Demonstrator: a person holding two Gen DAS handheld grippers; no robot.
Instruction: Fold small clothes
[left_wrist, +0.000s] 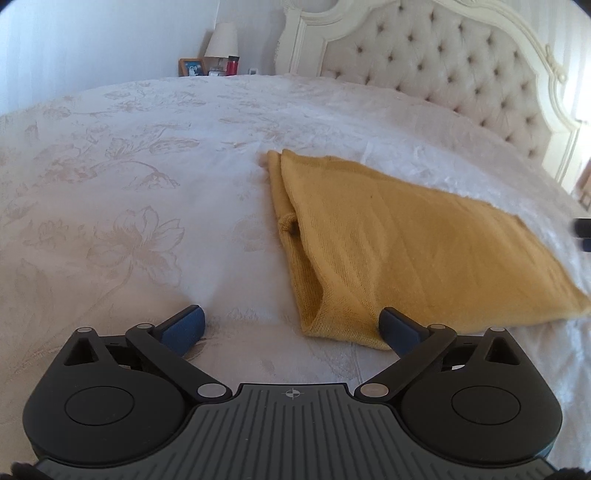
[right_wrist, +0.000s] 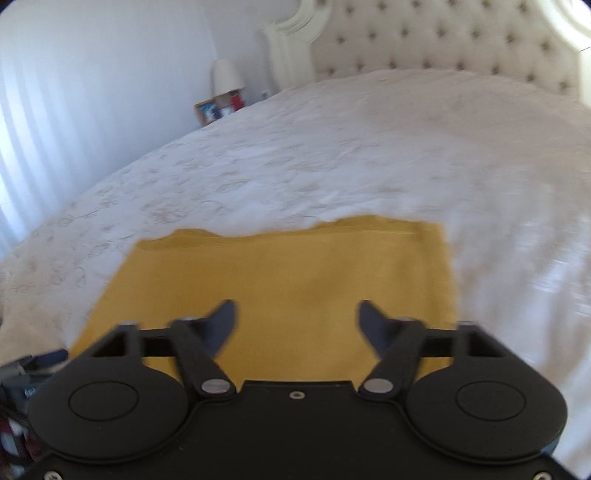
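Lying folded on the bedspread (left_wrist: 147, 166), yellow knit garment (left_wrist: 406, 240); left gripper (left_wrist: 291, 326), right gripper (right_wrist: 297, 321) gape wide, empty; right view blurred.

No legible text, brand, or number appears in either view. The only sign is a small crosshair mark (left_wrist: 291, 394) on the left gripper (left_wrist: 291, 326) body.

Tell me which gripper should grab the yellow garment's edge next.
Left. The left gripper is open right at the yellow garment's near hem, while the right gripper hovers open over flat mid-cloth.
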